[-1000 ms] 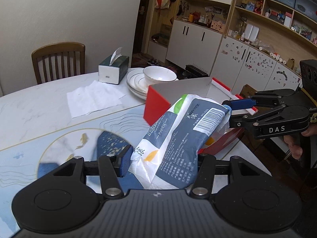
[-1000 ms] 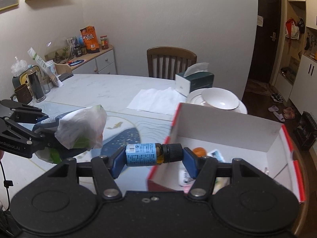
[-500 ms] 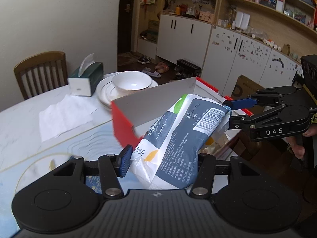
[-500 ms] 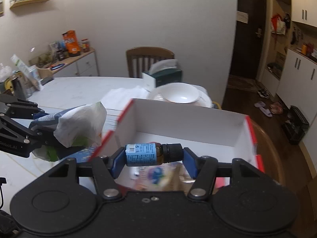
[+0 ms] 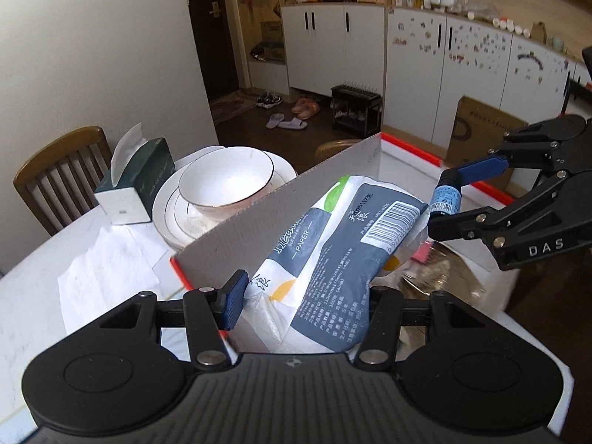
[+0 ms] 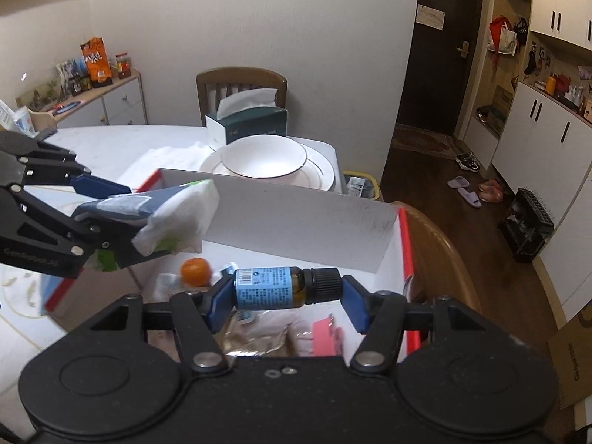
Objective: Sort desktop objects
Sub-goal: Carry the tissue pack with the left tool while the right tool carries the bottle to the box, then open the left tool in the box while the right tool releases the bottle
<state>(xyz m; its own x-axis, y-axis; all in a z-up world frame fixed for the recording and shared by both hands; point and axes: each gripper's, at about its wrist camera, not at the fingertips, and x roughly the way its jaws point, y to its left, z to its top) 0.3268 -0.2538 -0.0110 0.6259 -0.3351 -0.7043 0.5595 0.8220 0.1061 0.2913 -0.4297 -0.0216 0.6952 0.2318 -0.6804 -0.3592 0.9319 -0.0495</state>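
Left gripper (image 5: 303,298): closed tight on the tissue pack (image 5: 333,255). It holds the pack up over the box (image 5: 281,218).
Tissue pack: soft, white and dark blue, with a bar code. Its far end pokes over the open box, near the bottle (image 6: 275,288).
Right gripper (image 6: 286,301): closed on the bottle, one pad on the bottom and one on the cap.
Bottle: small and brown, with a blue label and a black cap. It lies sideways in the gripper, up above the inside of the box.
Box: white with red edges. It sits at the table (image 5: 33,292) edge closest to the dark floor. Its tall white wall stands on the far side.
Inside the box: a small orange (image 6: 195,271), a pink card (image 6: 325,336) and some clear wrappers.
Bowl (image 6: 263,155): white, sitting on plates just behind the box wall.
Tissue box (image 6: 247,123): dark green, behind the bowl, by the far edge of the table.
Paper napkin (image 5: 103,270): flat on the table, left of the box.
Chair (image 6: 241,85): wooden, behind the far edge of the table.
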